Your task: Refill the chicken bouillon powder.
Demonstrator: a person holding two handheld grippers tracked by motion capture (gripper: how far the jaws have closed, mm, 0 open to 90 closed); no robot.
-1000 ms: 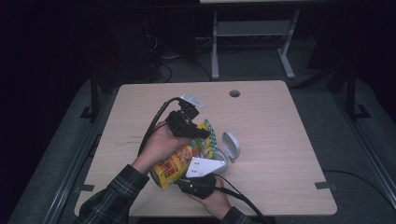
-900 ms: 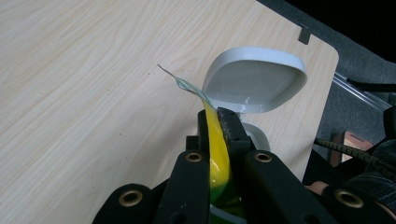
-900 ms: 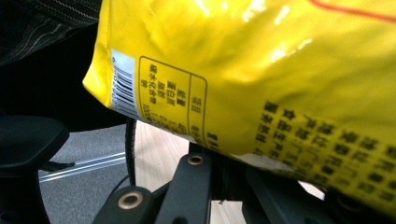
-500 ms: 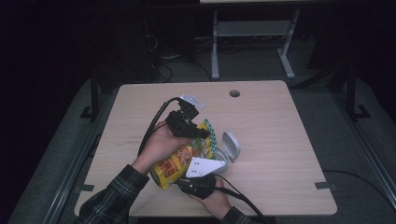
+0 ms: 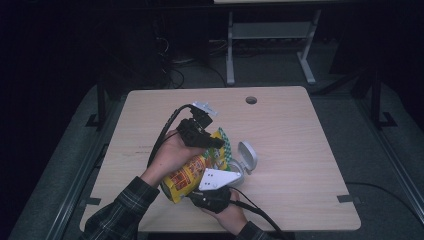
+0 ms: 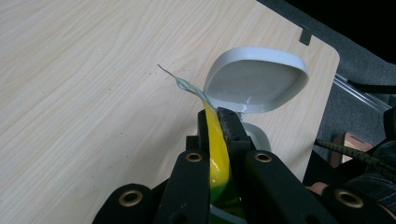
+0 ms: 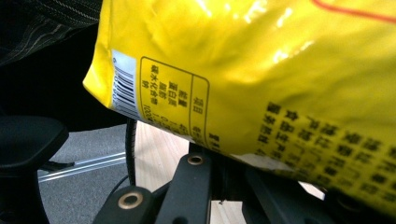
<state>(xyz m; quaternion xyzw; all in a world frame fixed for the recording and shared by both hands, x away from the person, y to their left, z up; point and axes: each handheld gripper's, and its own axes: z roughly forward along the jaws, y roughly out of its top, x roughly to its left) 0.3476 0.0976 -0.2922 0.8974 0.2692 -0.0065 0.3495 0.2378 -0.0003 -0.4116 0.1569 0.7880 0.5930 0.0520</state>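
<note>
Yellow snack bag [image 5: 192, 172] held above a pale wooden table [image 5: 300, 150], the left gripper [image 5: 216, 142] clamped on its upper edge. The right gripper [image 5: 200, 196] grips what appears to be the bag's lower edge, jaws closed. Just beside the bag stands a small white bin [image 5: 239, 170], lid [image 5: 248, 156] flipped open.
</note>
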